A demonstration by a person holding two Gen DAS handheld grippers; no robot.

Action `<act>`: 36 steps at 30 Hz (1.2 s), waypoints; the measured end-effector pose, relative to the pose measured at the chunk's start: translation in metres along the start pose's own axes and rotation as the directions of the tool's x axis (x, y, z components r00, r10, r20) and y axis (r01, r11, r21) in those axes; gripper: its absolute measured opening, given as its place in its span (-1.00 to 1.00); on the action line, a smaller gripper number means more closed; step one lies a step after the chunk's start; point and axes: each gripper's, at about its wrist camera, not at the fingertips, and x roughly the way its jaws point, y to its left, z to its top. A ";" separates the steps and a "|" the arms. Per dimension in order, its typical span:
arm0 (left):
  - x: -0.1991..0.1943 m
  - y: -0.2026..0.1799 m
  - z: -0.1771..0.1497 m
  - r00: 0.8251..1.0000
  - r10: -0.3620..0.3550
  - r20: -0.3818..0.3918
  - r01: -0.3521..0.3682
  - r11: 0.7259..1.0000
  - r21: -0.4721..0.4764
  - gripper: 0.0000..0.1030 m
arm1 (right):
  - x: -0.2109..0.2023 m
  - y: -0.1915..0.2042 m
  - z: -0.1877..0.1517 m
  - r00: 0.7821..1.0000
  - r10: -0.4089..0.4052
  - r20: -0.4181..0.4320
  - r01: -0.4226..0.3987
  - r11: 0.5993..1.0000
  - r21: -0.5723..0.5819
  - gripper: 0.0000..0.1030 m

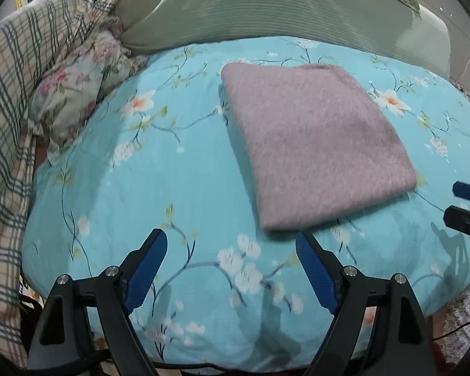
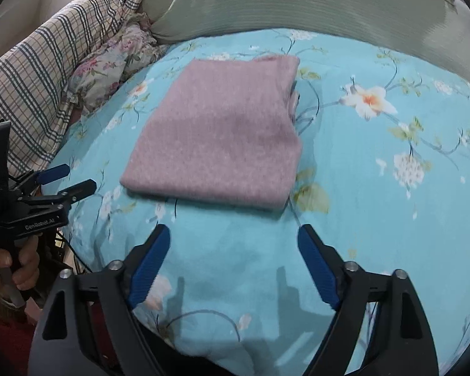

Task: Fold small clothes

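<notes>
- Spreading under everything is a bed, its turquoise flowered cover (image 1: 159, 188) lying fairly smooth, with a green ribbed pillow (image 1: 235, 9) at the far side and a plaid quilt (image 1: 12, 100) bunching along the left edge beside a small floral cushion (image 1: 72, 94).
- Lying on that cover, roughly mid-bed, is the pink knitted garment (image 1: 316, 144), sitting as a neat, flat rectangle with stacked layer edges showing along its right side in the right wrist view (image 2: 222, 131).
- It is looking soft, light and limp, probably slightly fuzzy, so it should be gripping well between pads but sagging and unfolding if lifted from a single layer.
- Taking hold, I would judge, is working best at a corner or along the near edge, pinching all the layers together; the open layered side is the one likely to be slipping apart.
- Judging by its tidy shape, the folding is appearing largely done.
- Hovering just short of the garment's near edge is the left claw (image 1: 232, 246), its jaws standing wide apart with nothing between them and not touching the knit.
- Hanging likewise near the same edge, slightly farther back, is the right claw (image 2: 233, 241), its jaws also spread wide and empty, pads clear of the fabric.
</notes>
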 end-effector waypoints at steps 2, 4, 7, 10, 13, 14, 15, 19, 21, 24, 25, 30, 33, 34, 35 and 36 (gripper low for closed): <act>0.003 -0.002 0.006 1.000 0.003 -0.001 -0.003 1.000 -0.002 0.65 | 0.000 -0.002 0.007 1.000 -0.007 0.014 0.007 1.000 0.000 0.70; 0.007 -0.005 0.012 1.000 -0.001 -0.009 0.001 1.000 -0.002 0.66 | 0.003 -0.005 0.014 1.000 -0.001 0.019 0.001 1.000 0.002 0.70; 0.012 -0.009 0.019 1.000 0.003 -0.013 -0.003 1.000 0.005 0.66 | 0.009 -0.008 0.025 1.000 -0.001 0.022 0.001 1.000 0.006 0.70; 0.016 -0.012 0.025 1.000 0.006 -0.012 -0.006 1.000 0.006 0.66 | 0.014 -0.007 0.032 1.000 0.007 0.025 -0.007 1.000 0.019 0.70; 0.020 -0.012 0.031 1.000 0.010 -0.015 -0.010 1.000 0.005 0.66 | 0.019 -0.003 0.036 1.000 0.021 0.022 -0.022 1.000 0.021 0.70; 0.021 -0.012 0.032 1.000 0.011 -0.017 -0.011 1.000 0.003 0.66 | 0.021 -0.003 0.037 1.000 0.023 0.020 -0.023 1.000 0.016 0.70; 0.022 -0.012 0.034 1.000 0.010 -0.019 -0.010 1.000 0.000 0.66 | 0.022 -0.001 0.037 1.000 0.022 0.019 -0.022 1.000 0.013 0.70; 0.027 -0.011 0.037 0.999 0.016 -0.029 -0.016 1.000 -0.008 0.66 | 0.031 0.002 0.038 0.999 0.032 0.004 -0.032 0.999 0.013 0.71; 0.029 -0.010 0.038 0.999 0.017 -0.032 -0.017 1.000 -0.012 0.66 | 0.034 0.003 0.039 0.999 0.032 -0.003 -0.032 0.999 0.014 0.71; 0.032 -0.009 0.039 0.999 0.017 -0.037 -0.018 1.000 -0.015 0.66 | 0.038 0.004 0.040 0.999 0.036 -0.011 -0.036 0.999 0.010 0.71; 0.033 -0.008 0.039 0.999 0.016 -0.039 -0.016 1.000 -0.015 0.67 | 0.039 0.004 0.040 0.999 0.036 -0.013 -0.035 0.999 0.009 0.71; 0.036 -0.008 0.042 0.999 0.023 -0.044 -0.023 1.000 -0.007 0.67 | 0.042 0.003 0.045 0.999 0.032 -0.015 -0.032 0.999 0.003 0.71; 0.034 -0.010 0.043 0.999 0.037 -0.037 -0.037 0.999 0.002 0.67 | 0.042 0.004 0.046 0.999 0.031 -0.014 -0.031 1.000 0.004 0.71; 0.033 -0.011 0.043 0.999 0.040 -0.035 -0.040 0.999 0.002 0.67 | 0.042 0.004 0.047 0.999 0.030 -0.014 -0.030 1.000 0.004 0.71; 0.033 -0.011 0.044 0.999 0.040 -0.032 -0.040 0.999 0.004 0.67 | 0.042 0.004 0.047 0.999 0.030 -0.014 -0.030 1.000 0.004 0.71; 0.032 -0.011 0.043 0.999 0.039 -0.031 -0.039 0.999 0.005 0.67 | 0.042 0.004 0.047 0.999 0.031 -0.015 -0.031 1.000 0.003 0.71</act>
